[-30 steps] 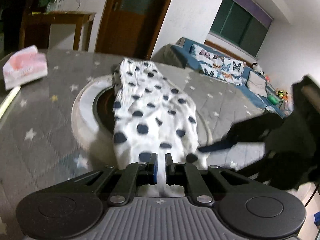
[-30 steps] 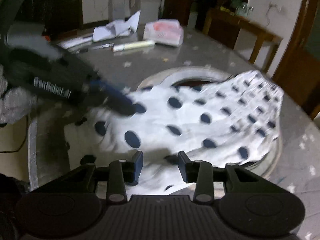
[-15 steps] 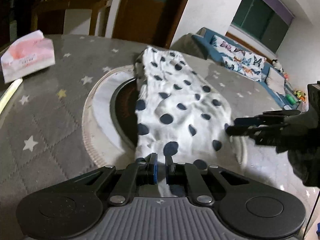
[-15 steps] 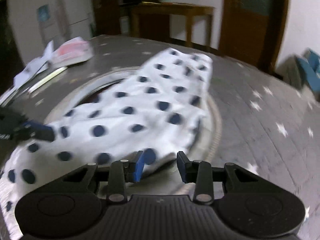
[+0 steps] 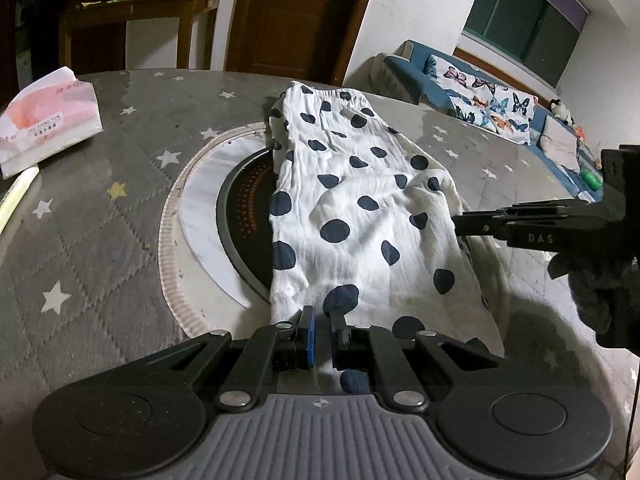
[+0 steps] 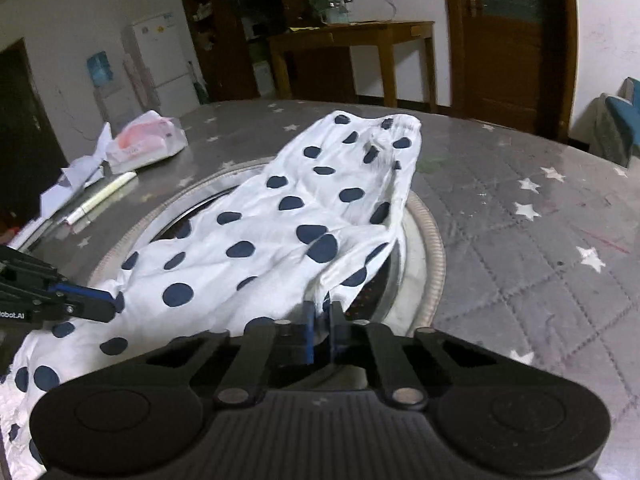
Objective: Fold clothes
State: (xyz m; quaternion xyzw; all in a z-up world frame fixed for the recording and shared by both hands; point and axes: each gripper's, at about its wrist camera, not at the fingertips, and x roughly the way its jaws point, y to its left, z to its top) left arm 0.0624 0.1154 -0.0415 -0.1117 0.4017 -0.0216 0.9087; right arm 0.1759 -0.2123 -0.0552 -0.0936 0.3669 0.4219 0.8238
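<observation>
A white garment with dark blue polka dots [image 5: 360, 208] lies lengthwise over the round table, its elastic waistband at the far end. My left gripper [image 5: 323, 320] is shut on the garment's near hem. In the right wrist view the same garment [image 6: 256, 248] stretches from far right to near left, and my right gripper [image 6: 320, 312] is shut on a fold at its side edge. The right gripper [image 5: 460, 222] also shows in the left wrist view at the cloth's right edge. The left gripper [image 6: 110, 300] shows at the left of the right wrist view, pinching the cloth.
The grey star-patterned tablecloth [image 5: 100, 240] has a round inset hotplate [image 5: 240, 216] under the garment. A tissue pack [image 5: 48, 120] and a pen [image 6: 100, 196] with papers lie at the left. A gloved hand [image 5: 600, 292] holds the right gripper. A blue sofa [image 5: 480, 92] stands beyond the table.
My right gripper went from open to shut on the garment's side edge. My left gripper kept its hold on the hem while the view drew back and the cloth stretched out.
</observation>
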